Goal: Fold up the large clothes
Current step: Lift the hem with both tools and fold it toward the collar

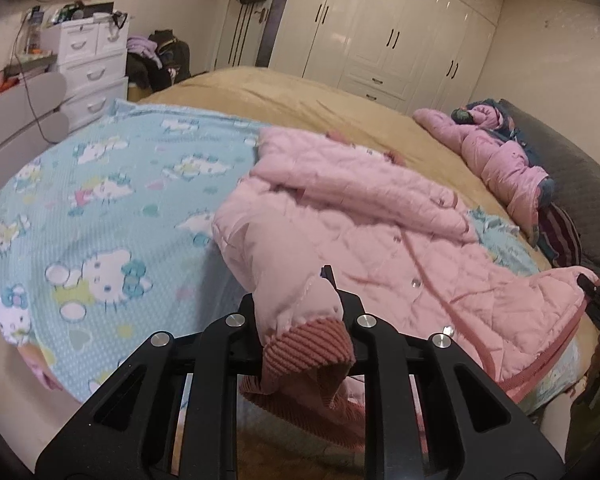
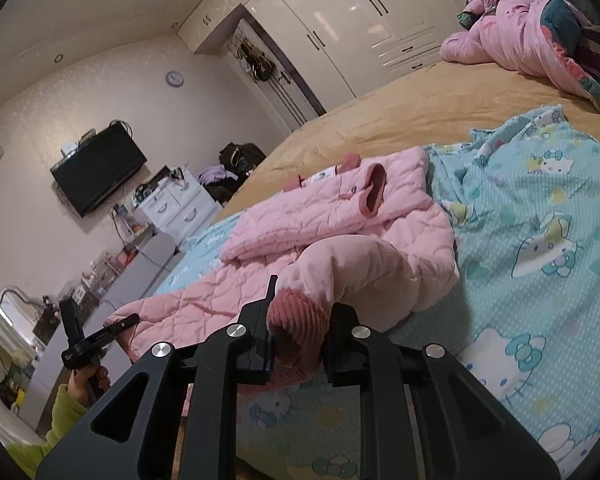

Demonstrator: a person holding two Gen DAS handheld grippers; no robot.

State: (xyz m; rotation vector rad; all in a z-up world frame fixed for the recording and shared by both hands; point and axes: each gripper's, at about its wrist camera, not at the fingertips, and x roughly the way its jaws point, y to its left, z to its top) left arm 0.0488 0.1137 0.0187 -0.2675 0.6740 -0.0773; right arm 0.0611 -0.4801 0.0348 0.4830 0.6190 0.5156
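A pink quilted jacket (image 1: 364,216) lies on a blue cartoon-cat blanket (image 1: 100,200) on the bed. My left gripper (image 1: 300,304) is shut on a sleeve near its ribbed darker-pink cuff (image 1: 308,344), which hangs between the fingers. In the right wrist view the jacket (image 2: 332,216) lies spread, one sleeve folded across its body. My right gripper (image 2: 300,320) is shut on a sleeve at its ribbed cuff (image 2: 298,320). The other gripper (image 2: 100,336) shows at the left there, gripping the jacket's hem edge.
A tan bedspread (image 1: 284,96) covers the bed. A second pink garment and dark bedding (image 1: 500,152) lie heaped by the headboard. White wardrobes (image 1: 380,28) stand behind; a white drawer unit (image 1: 92,64) and a wall TV (image 2: 96,172) stand at the left.
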